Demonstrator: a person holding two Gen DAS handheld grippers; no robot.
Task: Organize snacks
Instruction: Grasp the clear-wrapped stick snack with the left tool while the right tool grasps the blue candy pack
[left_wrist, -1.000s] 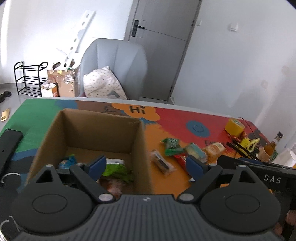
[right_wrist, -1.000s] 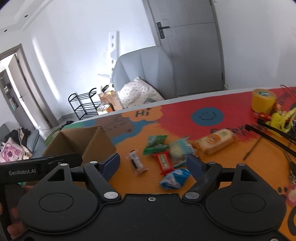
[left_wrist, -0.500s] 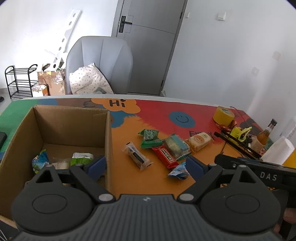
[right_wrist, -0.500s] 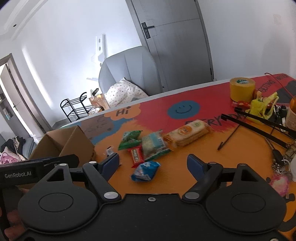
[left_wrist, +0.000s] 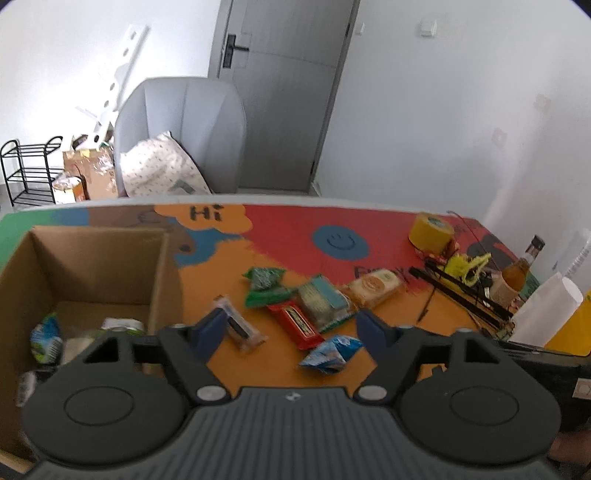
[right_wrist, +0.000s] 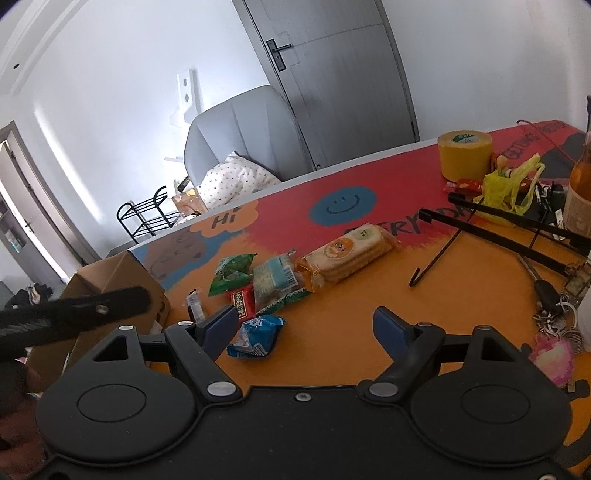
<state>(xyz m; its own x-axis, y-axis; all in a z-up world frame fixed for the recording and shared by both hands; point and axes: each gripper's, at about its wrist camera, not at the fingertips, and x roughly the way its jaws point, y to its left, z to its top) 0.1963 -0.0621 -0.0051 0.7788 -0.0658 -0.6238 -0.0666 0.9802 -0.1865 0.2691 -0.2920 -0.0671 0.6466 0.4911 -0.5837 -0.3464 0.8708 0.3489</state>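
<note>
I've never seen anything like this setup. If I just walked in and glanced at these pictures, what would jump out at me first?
Probably the loud tabletop, painted orange, red and blue with a smiley and a "Hi", and the little heap of snack packets scattered at its middle. Left of the heap stands an open cardboard box with a few packets already inside. Both the left gripper and the right gripper fill the foreground, jaws wide open and empty.

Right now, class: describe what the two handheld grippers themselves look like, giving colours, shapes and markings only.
The left gripper has a dark grey ribbed body, two round black discs with triangular cut-outs, silver pivot screws and blue-padded jaws. The right gripper has the same shape, but its body is smooth black, with blue pads too. No cables or lettering show on either in its own view.
</note>
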